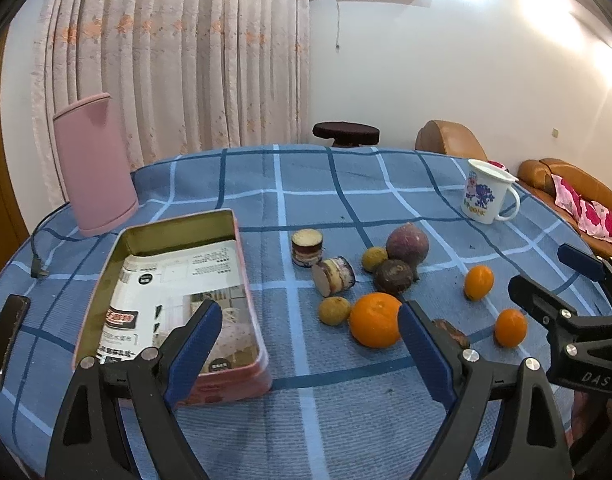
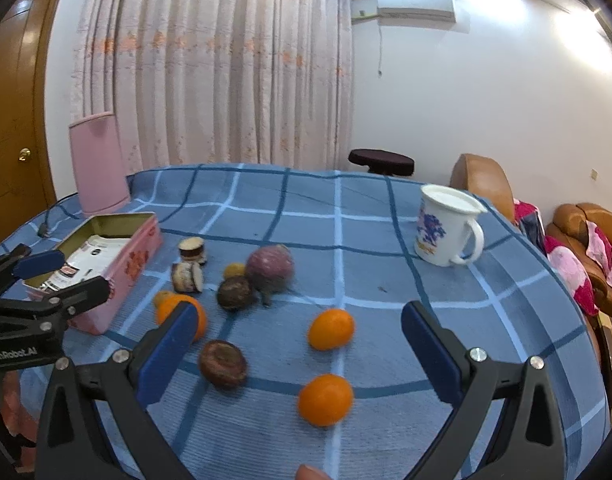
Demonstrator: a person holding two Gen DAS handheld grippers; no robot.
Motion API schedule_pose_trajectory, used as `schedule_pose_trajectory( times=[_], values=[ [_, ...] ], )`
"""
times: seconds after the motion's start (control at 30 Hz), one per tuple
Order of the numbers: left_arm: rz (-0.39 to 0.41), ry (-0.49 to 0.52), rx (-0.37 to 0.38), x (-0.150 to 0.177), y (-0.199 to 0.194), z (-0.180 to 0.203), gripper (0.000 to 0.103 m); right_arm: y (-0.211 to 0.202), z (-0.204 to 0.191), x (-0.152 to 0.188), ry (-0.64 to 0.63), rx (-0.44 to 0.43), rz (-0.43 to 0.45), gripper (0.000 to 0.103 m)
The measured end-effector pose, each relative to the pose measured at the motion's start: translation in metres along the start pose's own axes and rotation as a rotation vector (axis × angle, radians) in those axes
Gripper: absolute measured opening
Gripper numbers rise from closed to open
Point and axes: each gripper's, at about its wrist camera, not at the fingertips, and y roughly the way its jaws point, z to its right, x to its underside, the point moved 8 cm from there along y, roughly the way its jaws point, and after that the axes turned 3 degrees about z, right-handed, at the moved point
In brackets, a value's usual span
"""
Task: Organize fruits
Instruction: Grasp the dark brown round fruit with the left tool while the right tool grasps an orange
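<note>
Rectangular pink tin (image 1: 177, 304) open on the tabletop (image 1: 306, 200), gold-lined inside, holding only printed paper leaflets (image 1: 169, 280); no fruit in it. White enamel mug (image 2: 446, 232) with a blue cartoon print standing upright near the far right edge, contents not visible. Tall smooth pink container (image 1: 93, 164) behind the tin. Blue checked woven cloth over the tabletop. Scattered right of the tin: large glossy orange (image 1: 374, 319), two small oranges (image 2: 330, 329) (image 2: 325, 399), two dull yellowish round fruits (image 1: 334, 310) (image 1: 374, 258), a round purple fruit (image 1: 406, 245) touching a dark wrinkled one (image 1: 393, 276), another dark wrinkled fruit (image 2: 222, 364), and two short layered cylinders (image 1: 307, 247) (image 1: 333, 276), one upright, one tipped over. Left gripper (image 1: 310, 336) jaws spread wide, holding nothing, above the tin's near corner and the large orange. Right gripper (image 2: 299, 346) jaws likewise wide apart and empty, over the small oranges.
</note>
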Motion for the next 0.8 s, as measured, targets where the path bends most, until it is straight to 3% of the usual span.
schedule_pose_trajectory(
  times=[0.2, 0.5, 0.63, 0.73, 0.8],
  values=[
    [-0.043, 0.011, 0.042, 0.011, 0.016, 0.015, 0.091, 0.013, 0.018, 0.019, 0.024, 0.020, -0.055, 0.101],
    [-0.072, 0.055, 0.108, 0.023, 0.025, 0.044, 0.091, 0.032, 0.021, 0.041, 0.007, 0.006, -0.154, 0.085],
    [-0.091, 0.075, 0.154, 0.028, 0.027, 0.061, 0.091, 0.042, 0.022, 0.053, 0.014, -0.016, -0.220, 0.061],
    [-0.088, 0.100, 0.177, 0.028, 0.027, 0.074, 0.090, 0.042, 0.022, 0.058, 0.035, -0.066, -0.236, 0.055],
    [-0.092, 0.116, 0.188, 0.029, 0.029, 0.082, 0.088, 0.038, 0.021, 0.058, 0.031, -0.089, -0.222, 0.046]
  ],
)
